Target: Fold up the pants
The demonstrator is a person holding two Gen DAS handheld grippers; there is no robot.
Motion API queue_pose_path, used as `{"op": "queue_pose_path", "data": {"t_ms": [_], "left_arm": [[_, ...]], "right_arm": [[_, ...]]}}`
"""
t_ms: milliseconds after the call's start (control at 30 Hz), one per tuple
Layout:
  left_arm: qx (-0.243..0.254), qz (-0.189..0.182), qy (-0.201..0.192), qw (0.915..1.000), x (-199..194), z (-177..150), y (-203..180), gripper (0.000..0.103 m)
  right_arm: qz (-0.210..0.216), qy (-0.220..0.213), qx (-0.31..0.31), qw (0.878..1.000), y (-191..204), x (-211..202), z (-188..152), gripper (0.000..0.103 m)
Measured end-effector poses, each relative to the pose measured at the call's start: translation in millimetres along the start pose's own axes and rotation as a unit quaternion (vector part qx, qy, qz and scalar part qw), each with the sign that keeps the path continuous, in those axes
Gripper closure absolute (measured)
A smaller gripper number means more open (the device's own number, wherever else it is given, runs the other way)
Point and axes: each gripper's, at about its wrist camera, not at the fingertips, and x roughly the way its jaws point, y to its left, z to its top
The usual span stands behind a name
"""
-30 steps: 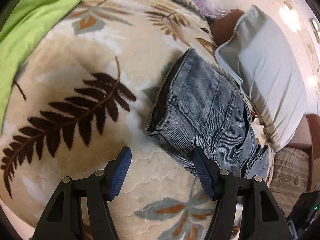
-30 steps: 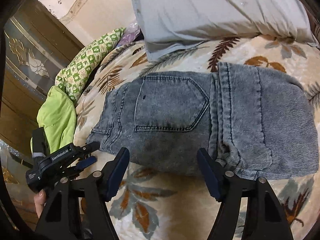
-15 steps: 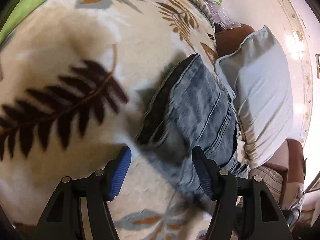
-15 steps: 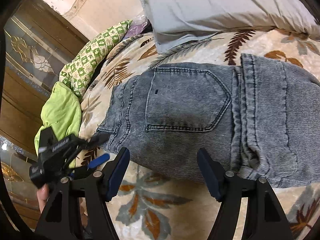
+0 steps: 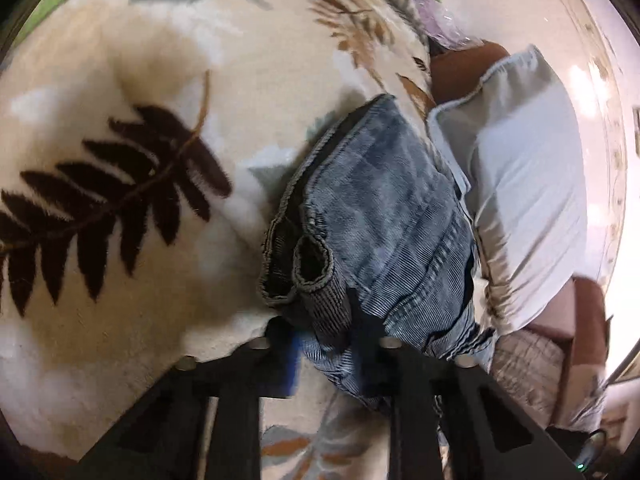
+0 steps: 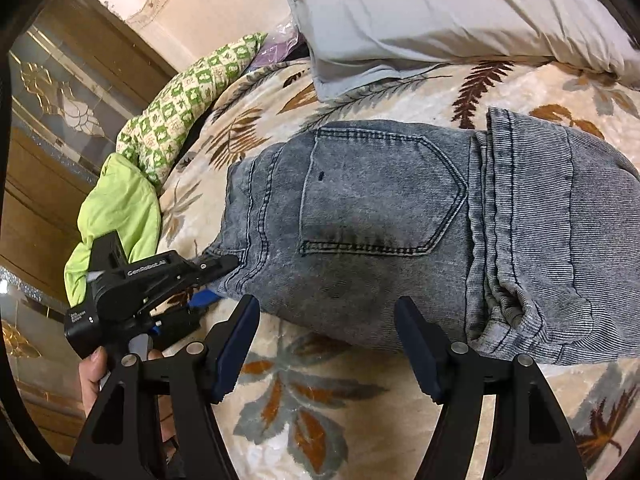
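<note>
Grey-blue denim pants (image 6: 400,216) lie folded on a leaf-patterned blanket (image 6: 304,400), back pocket up. In the left wrist view the pants (image 5: 384,216) show from their end. My left gripper (image 5: 324,344) is shut on the near corner of the pants; it also shows in the right wrist view (image 6: 216,276) at the pants' left corner. My right gripper (image 6: 326,344) is open and empty, just in front of the pants' near edge, not touching them.
A grey pillow (image 6: 440,12) lies behind the pants, also in the left wrist view (image 5: 520,184). Green clothes (image 6: 120,208) and a green checked cloth (image 6: 188,100) lie at the blanket's left. A wooden cabinet (image 6: 48,120) stands beyond.
My left gripper has moved forward to the pants' corner and closed on it. My right gripper has stayed open and drifted slightly.
</note>
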Motion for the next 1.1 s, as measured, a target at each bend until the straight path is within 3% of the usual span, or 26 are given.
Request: {"op": "queue_pose_path", "data": {"t_ms": [133,233,300,333,467,633,700,833,867,900,1033,1067,1100], "left_arm": [[0.011,0.013,-0.012,0.9998,1,-1,-10,0.092],[-0.003,0.03,0.0,0.9995,11,2,-6,0.08],[-0.004,0.024,0.002,0.9997,10,3,-7,0.085],[0.01,0.029,-0.004,0.9995,7,3,-12,0.092],[0.089,0.071,-0.047,0.9924,-3,-11,-44,0.096],[0.207,0.116,-0.116,0.9645,-20,-45,-90,0.097],[0.249,0.131,-0.139,0.9495,-26,-59,-108,0.097],[0.33,0.146,-0.186,0.9139,-44,-98,-144,0.097],[0.357,0.15,-0.202,0.8998,-47,-110,-157,0.097],[0.373,0.149,-0.21,0.8911,-53,-123,-164,0.097],[0.435,0.143,-0.233,0.8578,-69,-171,-191,0.097],[0.454,0.145,-0.24,0.8456,-70,-183,-200,0.097],[0.464,0.143,-0.242,0.8404,-71,-188,-205,0.097]], "right_arm": [[0.0,0.003,-0.017,1.0,4,-3,-1,0.032],[0.008,-0.001,-0.012,1.0,0,-5,3,0.032],[0.011,0.0,-0.007,1.0,-3,-4,5,0.032],[0.014,0.003,-0.004,1.0,-4,-3,7,0.032],[0.019,0.006,0.0,1.0,-11,-2,11,0.032],[0.039,0.0,0.013,0.999,-28,-14,18,0.032],[0.039,-0.011,0.011,0.999,-36,-26,20,0.031],[0.063,-0.028,0.023,0.997,-58,-46,26,0.031],[0.066,-0.032,0.026,0.997,-61,-50,28,0.031],[0.07,-0.037,0.026,0.997,-64,-55,30,0.031],[0.096,-0.061,0.018,0.993,-72,-77,37,0.031],[0.099,-0.068,0.016,0.993,-75,-83,38,0.031],[0.101,-0.075,0.016,0.992,-80,-89,39,0.031]]}}
